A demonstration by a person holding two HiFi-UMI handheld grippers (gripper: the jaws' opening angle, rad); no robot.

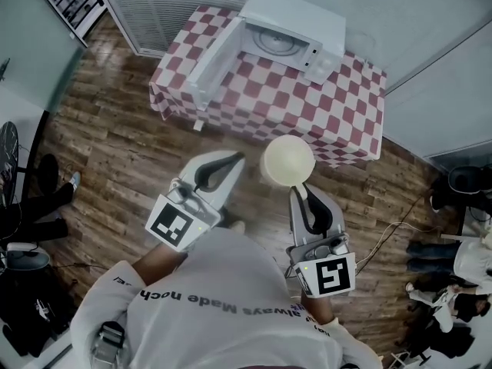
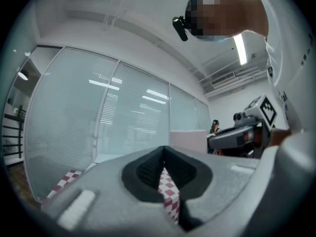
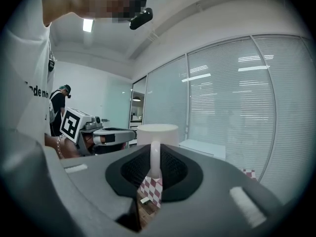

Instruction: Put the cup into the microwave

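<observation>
A cream cup (image 1: pixel 287 160) hangs in the air in front of the table, and my right gripper (image 1: pixel 300 191) is shut on its handle. In the right gripper view the handle (image 3: pixel 155 158) sits pinched between the jaws with the cup body (image 3: pixel 157 134) above. The white microwave (image 1: pixel 286 34) stands on the checkered table (image 1: pixel 269 98) with its door (image 1: pixel 213 61) swung open to the left and the turntable showing. My left gripper (image 1: pixel 240 158) is held up beside the cup, shut with nothing in it; its tips (image 2: pixel 164 168) meet in the left gripper view.
Glass walls with blinds (image 1: pixel 165 2) stand behind the table. Wooden floor (image 1: pixel 108 152) lies between me and the table. People stand at the right (image 1: pixel 453 271) and a chair and seated person's legs at the left (image 1: pixel 31 198). A cable (image 1: pixel 388 233) runs across the floor.
</observation>
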